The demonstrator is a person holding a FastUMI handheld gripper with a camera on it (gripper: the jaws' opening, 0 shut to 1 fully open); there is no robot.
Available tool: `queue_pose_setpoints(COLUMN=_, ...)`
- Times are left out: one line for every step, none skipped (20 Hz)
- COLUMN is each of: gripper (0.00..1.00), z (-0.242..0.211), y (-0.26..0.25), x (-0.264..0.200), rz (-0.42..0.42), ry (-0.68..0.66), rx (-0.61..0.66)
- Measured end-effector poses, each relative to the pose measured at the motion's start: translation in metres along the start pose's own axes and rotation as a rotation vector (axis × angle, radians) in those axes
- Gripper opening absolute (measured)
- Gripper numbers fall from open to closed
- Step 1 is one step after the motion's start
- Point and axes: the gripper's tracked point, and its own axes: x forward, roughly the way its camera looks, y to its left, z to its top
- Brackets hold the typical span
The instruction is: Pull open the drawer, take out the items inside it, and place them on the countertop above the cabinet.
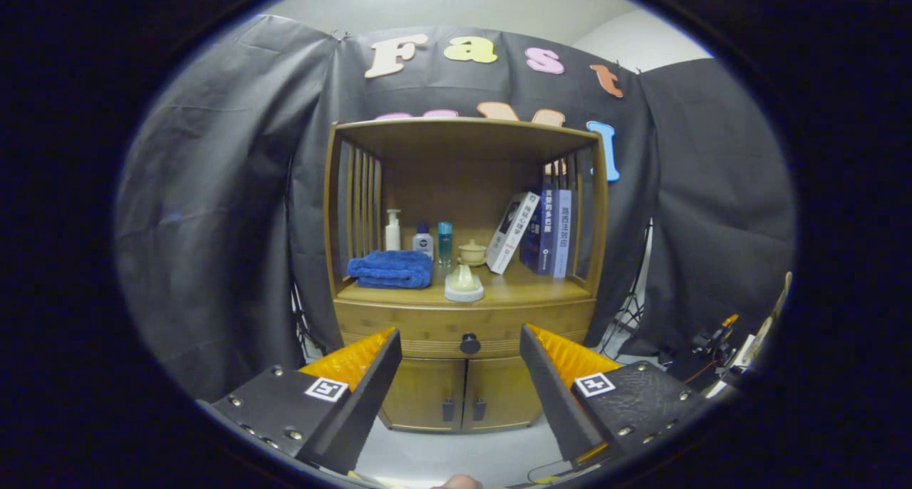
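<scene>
The gripper (pixel 459 353) is hanging wide open and holding nothing, its fingers framing the drawer (pixel 463 327) of the wooden cabinet (pixel 463 396) well beyond them. The drawer is sitting shut under the countertop (pixel 520 289). Its small round knob (pixel 469 343) is looking like the only hold: rigid, probably smooth, so both fingers should be pinching it squarely. What is lying inside is hidden.

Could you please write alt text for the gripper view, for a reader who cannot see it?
The gripper is open, its fingers spread either side of the black knob on a wooden cabinet's closed drawer some way ahead. On the countertop above sit a folded blue towel, bottles, ceramic pieces and books.
</scene>
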Motion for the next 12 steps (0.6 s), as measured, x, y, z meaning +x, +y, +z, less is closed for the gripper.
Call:
queue_pose_setpoints(gripper=1.00, z=0.004, y=-0.001, x=-0.001, rz=-0.001, ry=-0.006, rx=-0.003)
queue_pose_setpoints(gripper=1.00, z=0.005, y=0.001, x=-0.003, rz=0.002, ry=-0.006, rx=-0.005)
queue_pose_setpoints(gripper=1.00, z=0.007, y=0.001, x=-0.004, rz=0.002, ry=-0.005, rx=-0.008)
queue_pose_setpoints(gripper=1.00, z=0.009, y=0.002, x=-0.006, rz=0.002, ry=-0.005, rx=-0.015)
queue_pose_setpoints(gripper=1.00, z=0.014, y=0.003, x=-0.007, rz=0.001, ry=-0.013, rx=-0.023)
queue_pose_setpoints(gripper=1.00, z=0.019, y=0.004, x=-0.008, rz=0.001, ry=-0.024, rx=-0.025)
queue_pose_setpoints(gripper=1.00, z=0.023, y=0.006, x=-0.011, rz=0.004, ry=-0.034, rx=-0.022)
queue_pose_setpoints(gripper=1.00, z=0.025, y=0.008, x=-0.012, rz=0.005, ry=-0.041, rx=-0.018)
queue_pose_setpoints(gripper=1.00, z=0.027, y=0.009, x=-0.014, rz=0.007, ry=-0.046, rx=-0.017)
queue_pose_setpoints(gripper=1.00, z=0.028, y=0.010, x=-0.014, rz=0.008, ry=-0.050, rx=-0.019)
queue_pose_setpoints(gripper=1.00, z=0.028, y=0.012, x=-0.015, rz=0.009, ry=-0.050, rx=-0.024)
queue_pose_setpoints(gripper=1.00, z=0.027, y=0.012, x=-0.014, rz=0.008, ry=-0.049, rx=-0.028)
